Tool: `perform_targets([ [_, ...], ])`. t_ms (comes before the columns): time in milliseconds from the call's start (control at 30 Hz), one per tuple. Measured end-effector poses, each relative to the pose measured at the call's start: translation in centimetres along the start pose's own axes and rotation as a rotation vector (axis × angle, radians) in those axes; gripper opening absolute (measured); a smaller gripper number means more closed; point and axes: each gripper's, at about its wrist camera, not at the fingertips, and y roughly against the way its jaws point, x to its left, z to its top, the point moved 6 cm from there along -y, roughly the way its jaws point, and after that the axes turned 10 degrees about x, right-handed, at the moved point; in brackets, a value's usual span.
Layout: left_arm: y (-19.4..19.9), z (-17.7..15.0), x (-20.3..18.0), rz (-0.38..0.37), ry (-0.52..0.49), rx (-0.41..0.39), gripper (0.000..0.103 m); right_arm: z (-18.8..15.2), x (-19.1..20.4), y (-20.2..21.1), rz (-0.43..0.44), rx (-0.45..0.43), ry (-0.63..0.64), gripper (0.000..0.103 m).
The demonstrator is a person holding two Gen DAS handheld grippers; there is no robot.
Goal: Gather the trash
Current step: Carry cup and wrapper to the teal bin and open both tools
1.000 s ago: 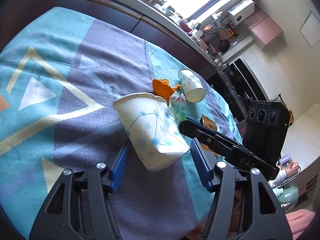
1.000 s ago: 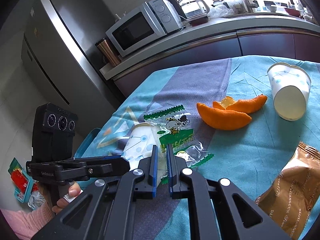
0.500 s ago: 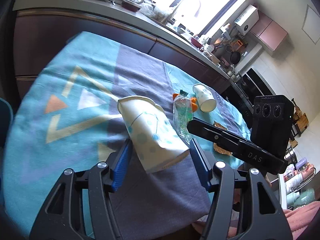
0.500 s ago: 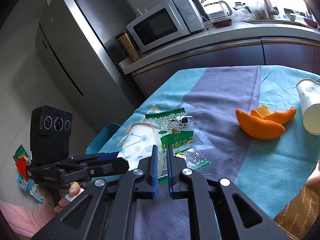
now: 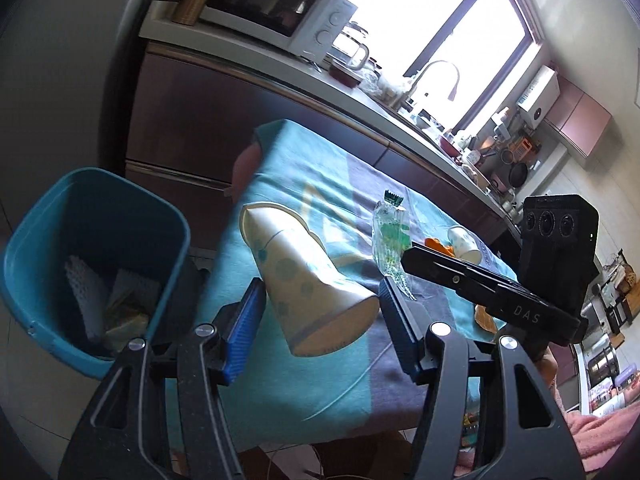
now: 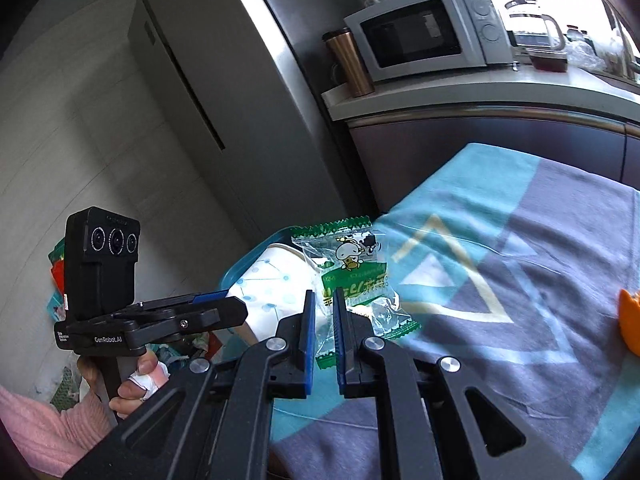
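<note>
My left gripper (image 5: 320, 300) is shut on a white paper cup with blue dots (image 5: 300, 276) and holds it in the air off the table's left end. The cup also shows in the right wrist view (image 6: 276, 280). My right gripper (image 6: 322, 308) is shut on a clear and green snack wrapper (image 6: 352, 276), which hangs upright beside the cup in the left wrist view (image 5: 389, 240). A blue trash bin (image 5: 48, 236) stands on the floor at the lower left, with paper inside. The right gripper's body (image 5: 492, 292) is to the right of the cup.
The table has a teal and grey cloth (image 5: 320, 176). On it lie orange peel (image 5: 438, 246), a second paper cup (image 5: 464, 242) and a brown wrapper (image 5: 484, 316). Orange peel shows at the right edge (image 6: 630, 320). Behind are a counter with a microwave (image 6: 416, 32) and a fridge (image 6: 224, 80).
Both grippers lifted and swung left off the table with the cup and the wrapper. The trash bin came into view at the lower left.
</note>
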Motion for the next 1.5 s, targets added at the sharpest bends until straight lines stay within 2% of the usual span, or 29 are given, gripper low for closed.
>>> perform_targets([
  [200, 4.0, 0.3, 5.1, 0.076, 0.073, -0.067, 0.058, 2.1, 3.4, -3.9, 0.066, 0.057, 0.077, 0.007],
  [367, 5.5, 0.5, 8.8, 0.141, 0.120, -0.090, 0.058, 3.6, 5.4, -7.1, 0.112, 0.106, 0.104, 0.007],
  [500, 6.1, 0.5, 11.8, 0.188, 0.155, -0.092, 0.058, 4.2, 6.4, -9.4, 0.122, 0.145, 0.112, 0.007],
  [733, 4.9, -0.1, 15.1, 0.245, 0.191, -0.057, 0.058, 4.3, 7.0, -13.1, 0.112, 0.218, 0.098, 0.008],
  [1067, 2.1, 0.0, 18.0, 0.304, 0.224, 0.002, 0.058, 3.5, 7.1, -16.9, 0.076, 0.299, 0.055, 0.012],
  [1233, 0.4, 0.1, 18.8, 0.300, 0.244, 0.032, 0.058, 4.0, 7.3, -16.9, 0.073, 0.290, 0.044, 0.017],
  [1500, 0.5, 0.6, 17.2, 0.293, 0.218, -0.001, 0.058, 3.3, 6.6, -14.2, 0.093, 0.257, 0.031, 0.020],
])
